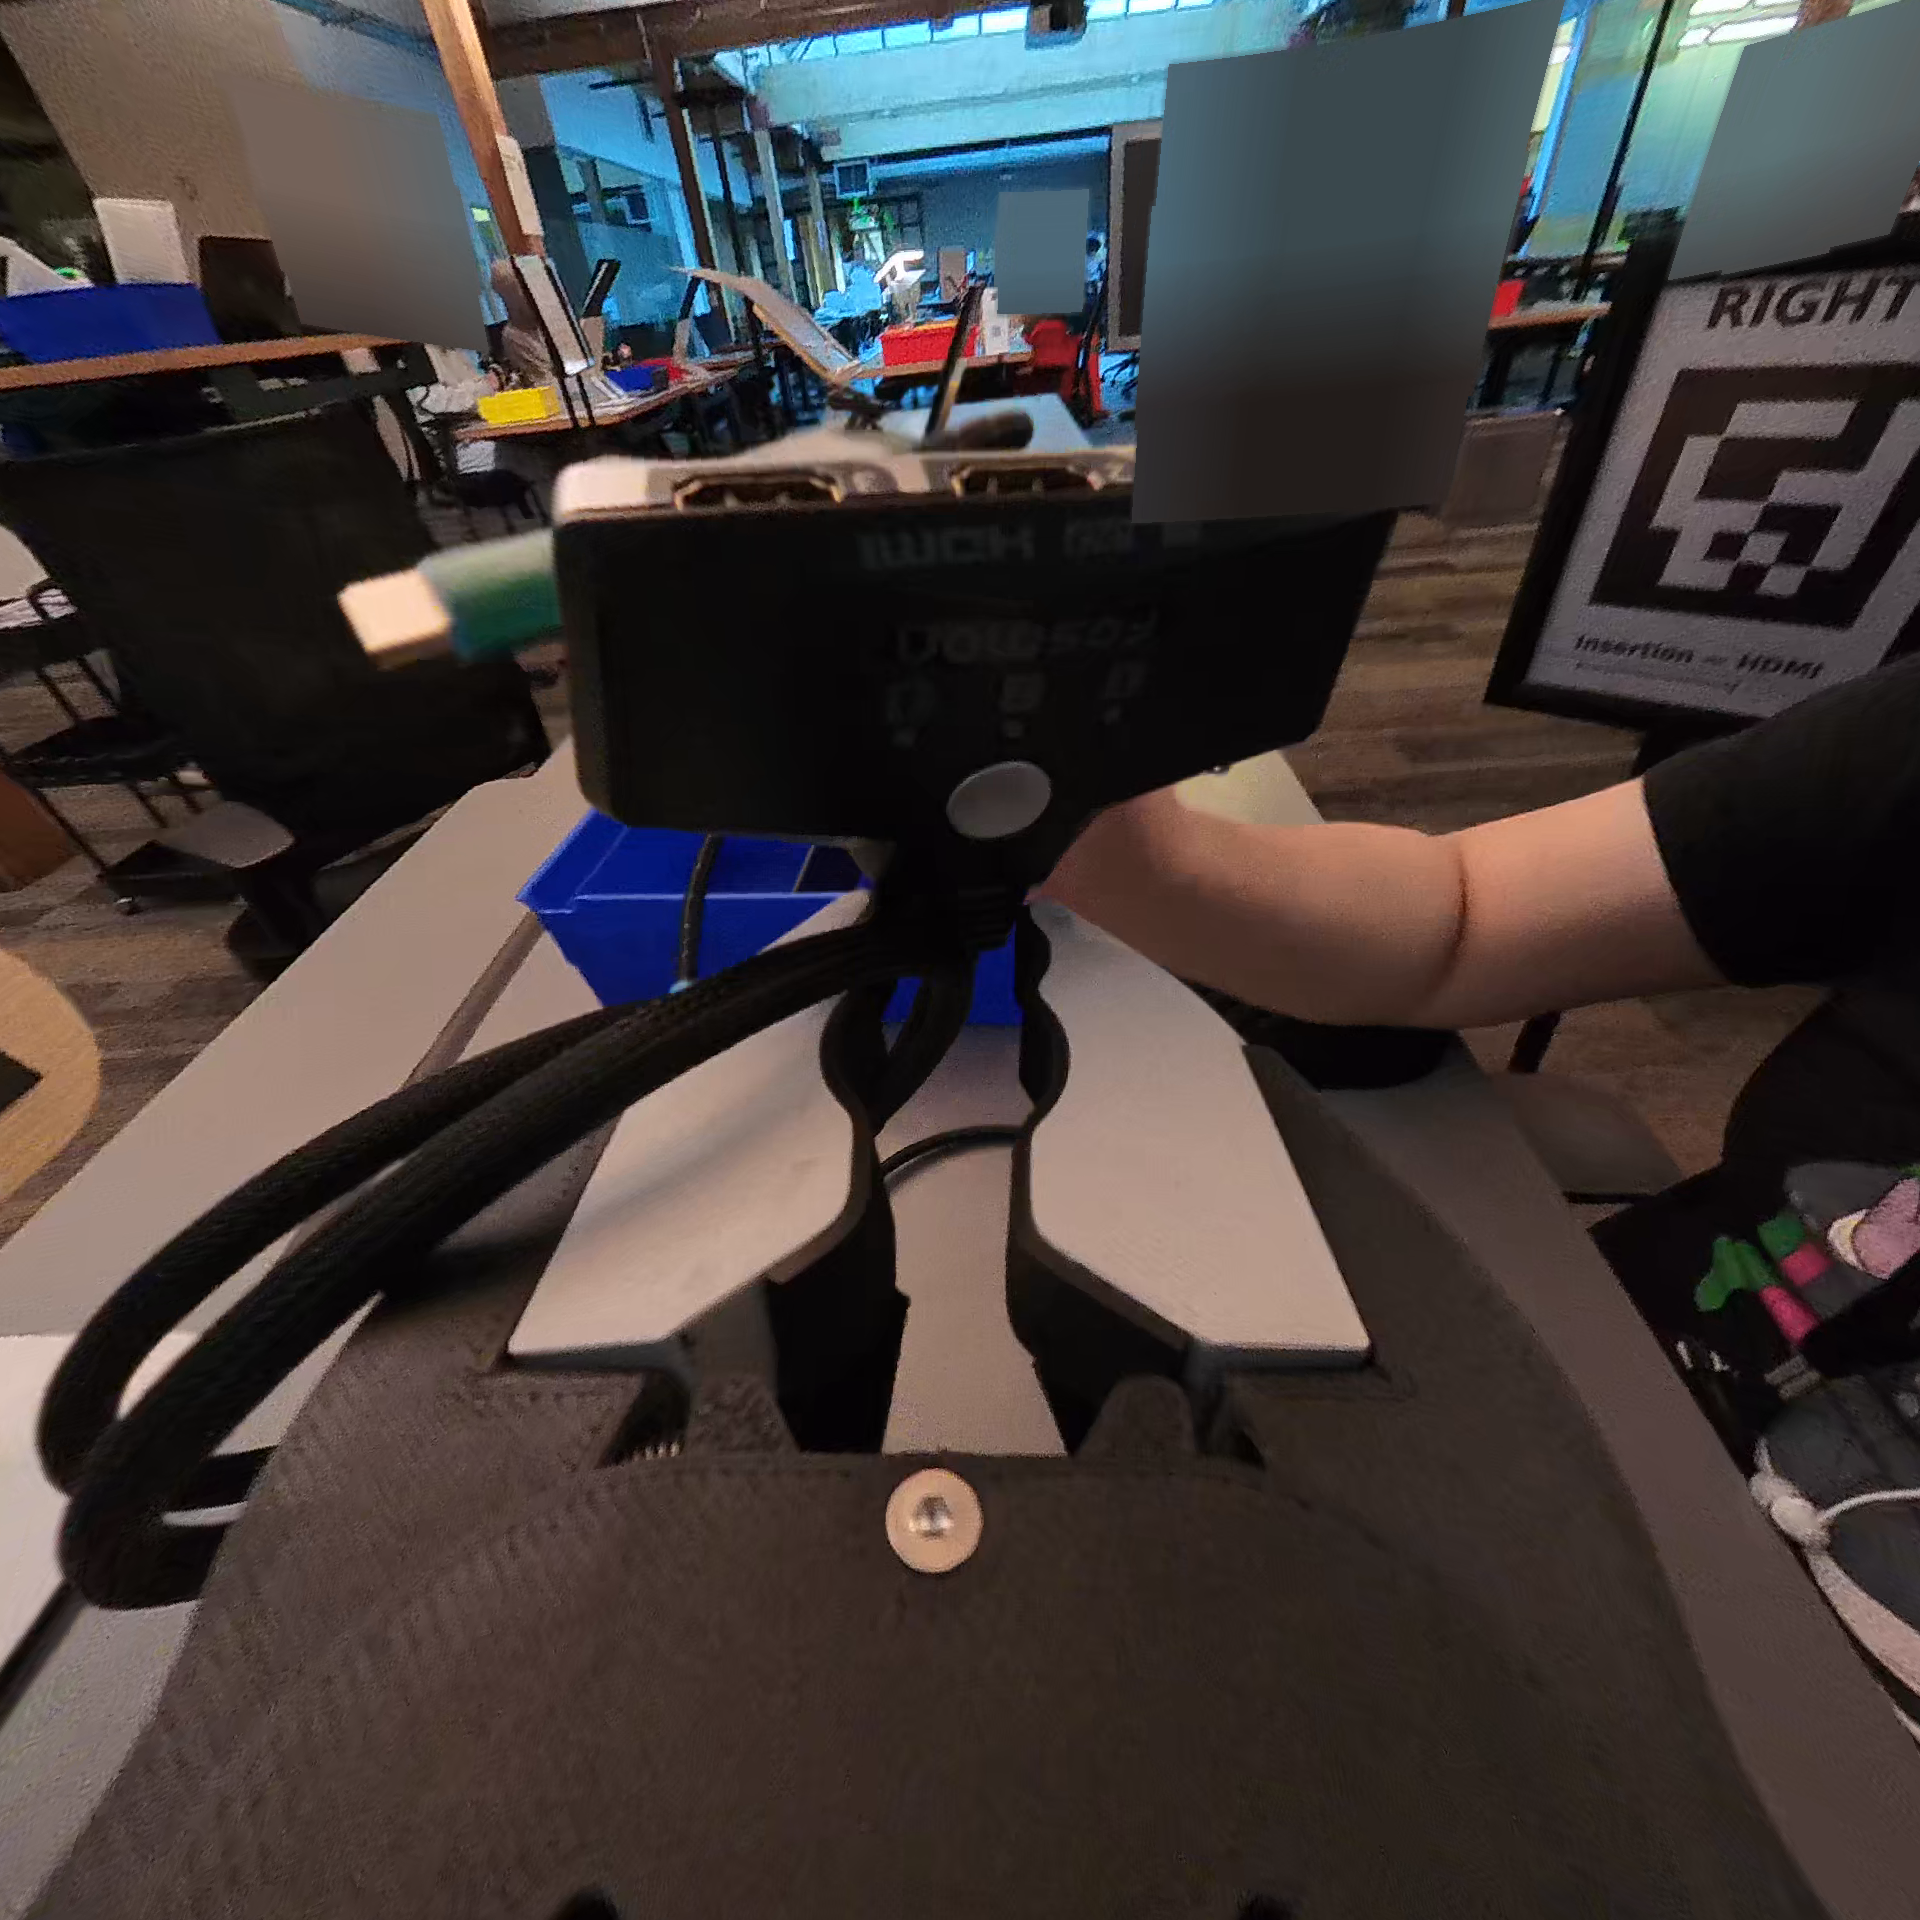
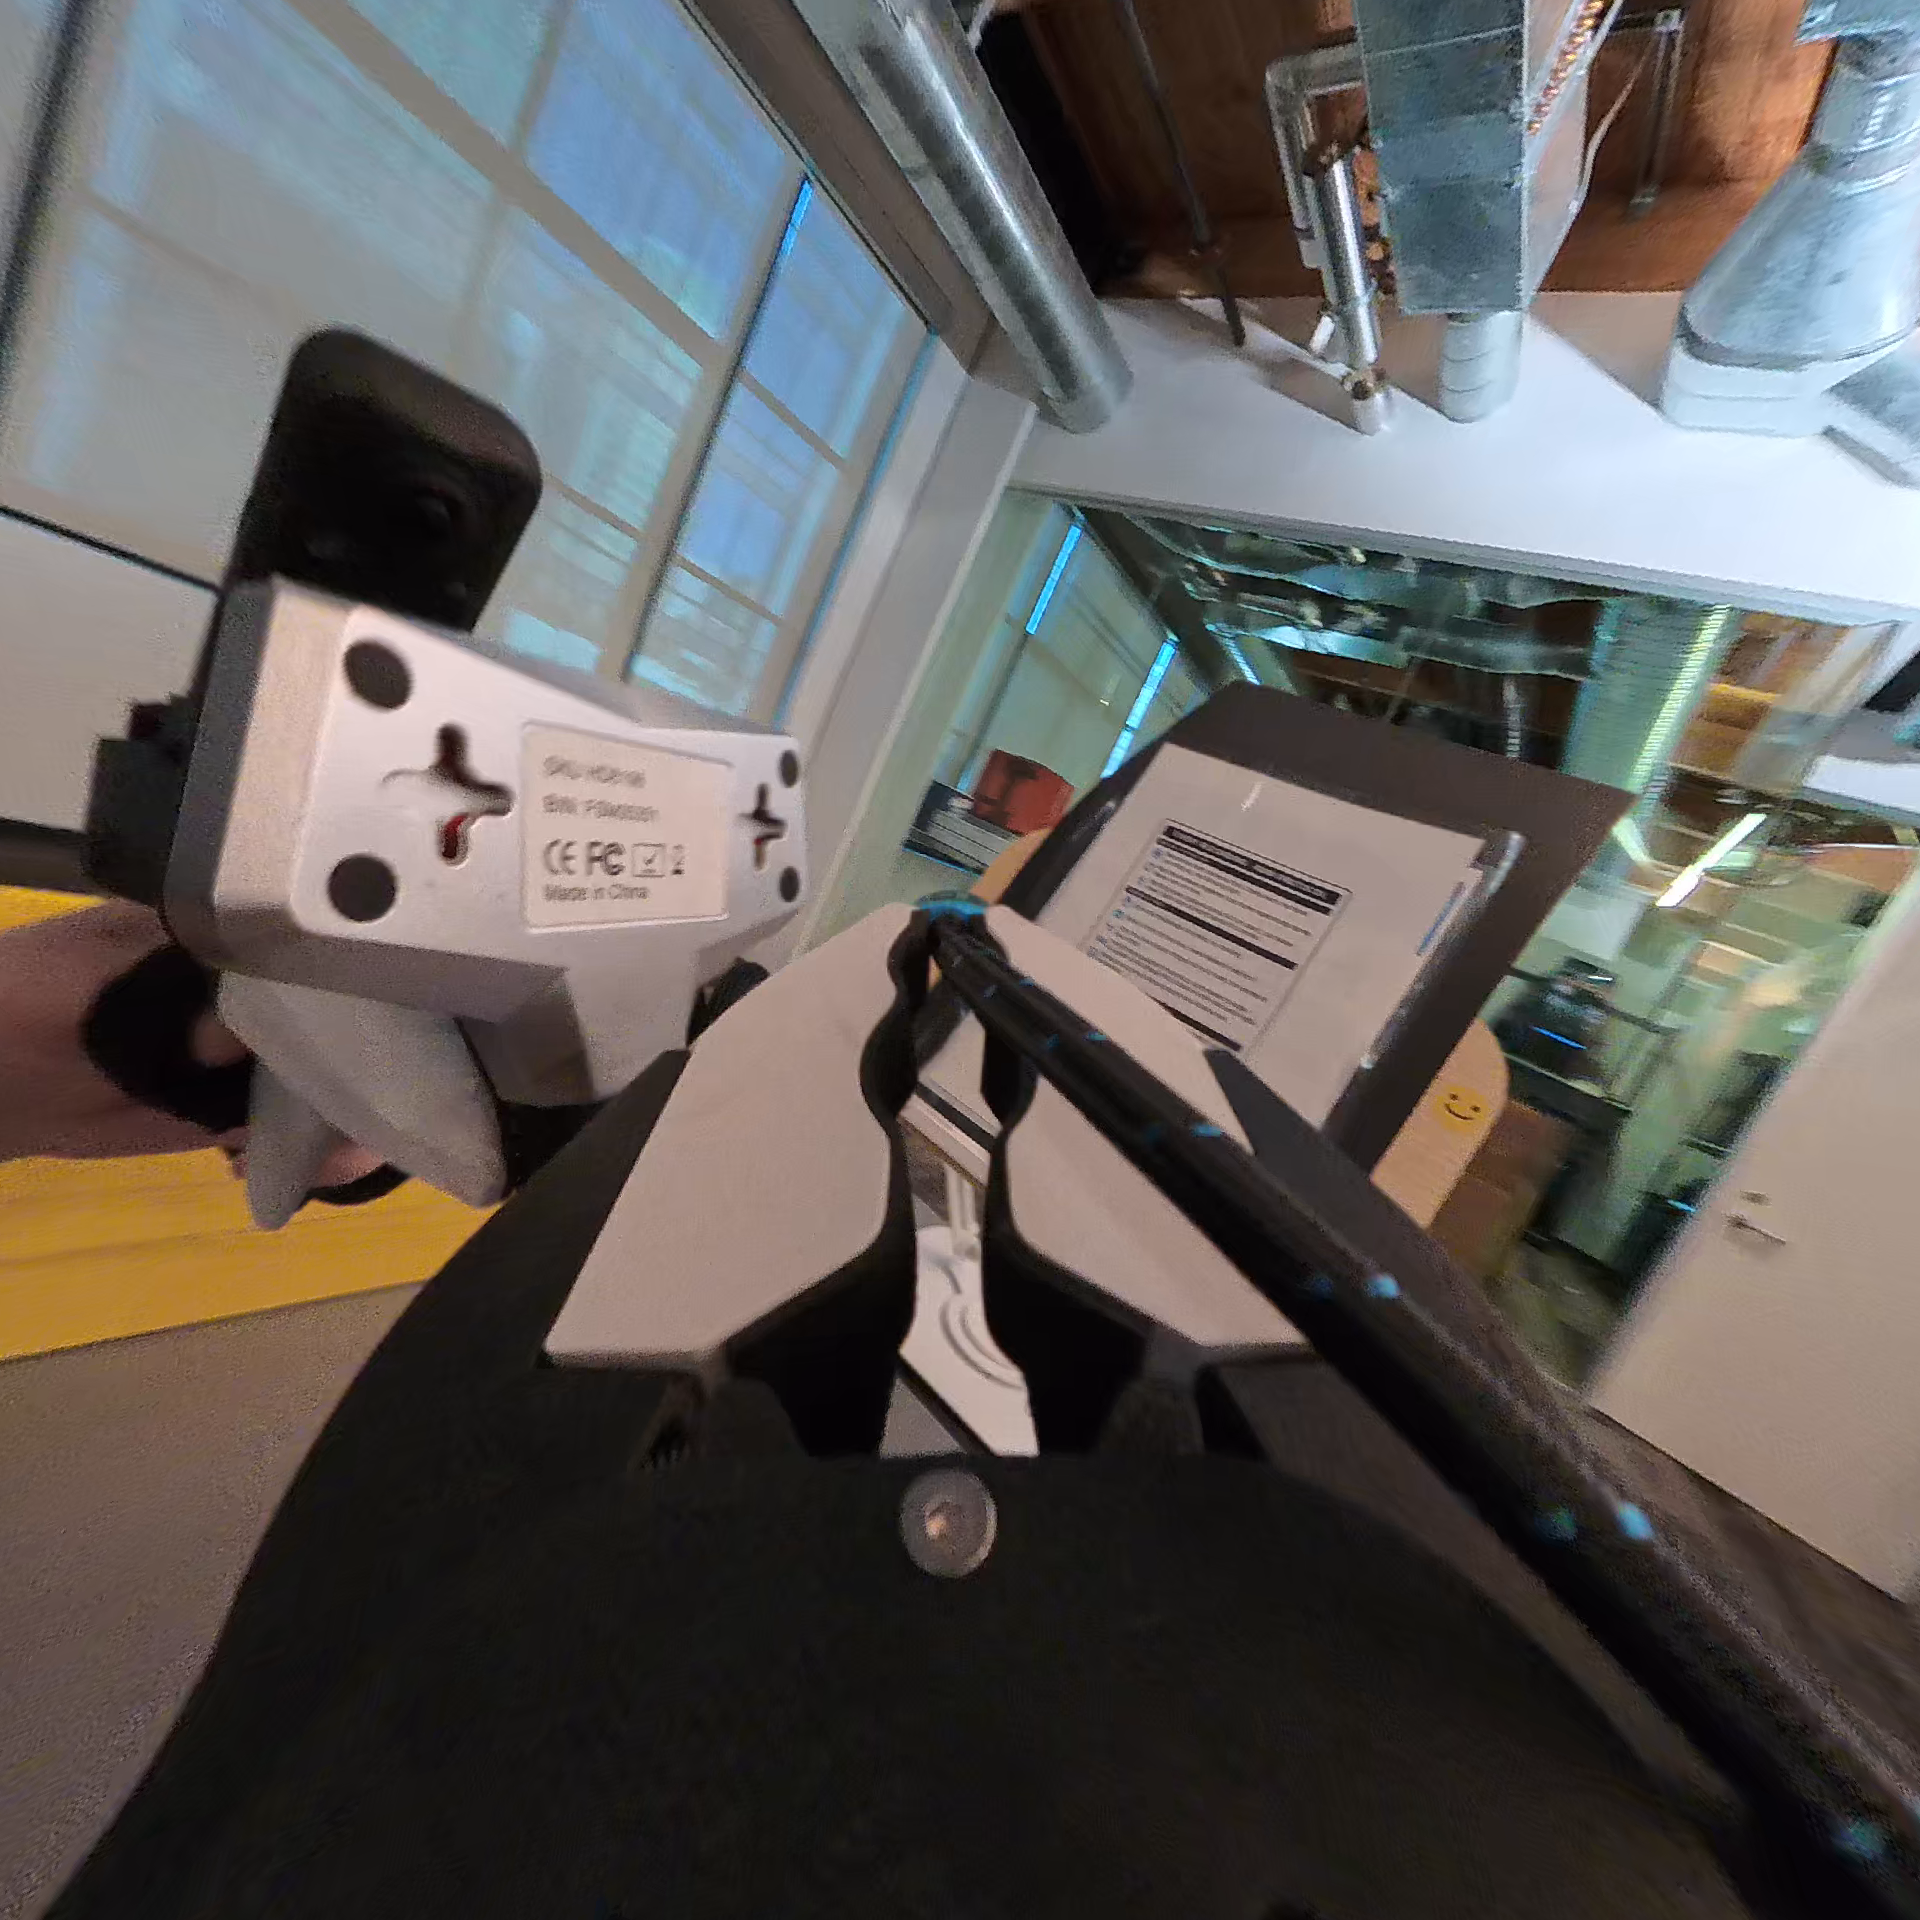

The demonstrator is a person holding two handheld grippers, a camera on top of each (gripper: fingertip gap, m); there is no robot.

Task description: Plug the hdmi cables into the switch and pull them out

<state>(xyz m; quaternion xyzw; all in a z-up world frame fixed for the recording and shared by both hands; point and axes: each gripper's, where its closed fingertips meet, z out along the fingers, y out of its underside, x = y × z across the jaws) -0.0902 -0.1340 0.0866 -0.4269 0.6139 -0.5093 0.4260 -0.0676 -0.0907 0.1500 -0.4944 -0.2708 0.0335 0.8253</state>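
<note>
Left gripper (image 1: pixel 940 997), frame centre, being clamped on black switch's (image 1: pixel 966 665) lower stub; rigid, light box being held aloft. Right gripper (image 2: pixel 940 971) being pinched on stiff braided cable (image 2: pixel 1247 1153); plug body judged better hold.

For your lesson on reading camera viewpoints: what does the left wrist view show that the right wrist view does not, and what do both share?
Only the left wrist view shows the switch's dark face with its round button, two empty ports, a green-bodied plug beside it and the blue bin. Only the right wrist view shows the switch's silver underside with its sticker and the black cable with blue flecks in the right gripper. Both show the switch.
</note>
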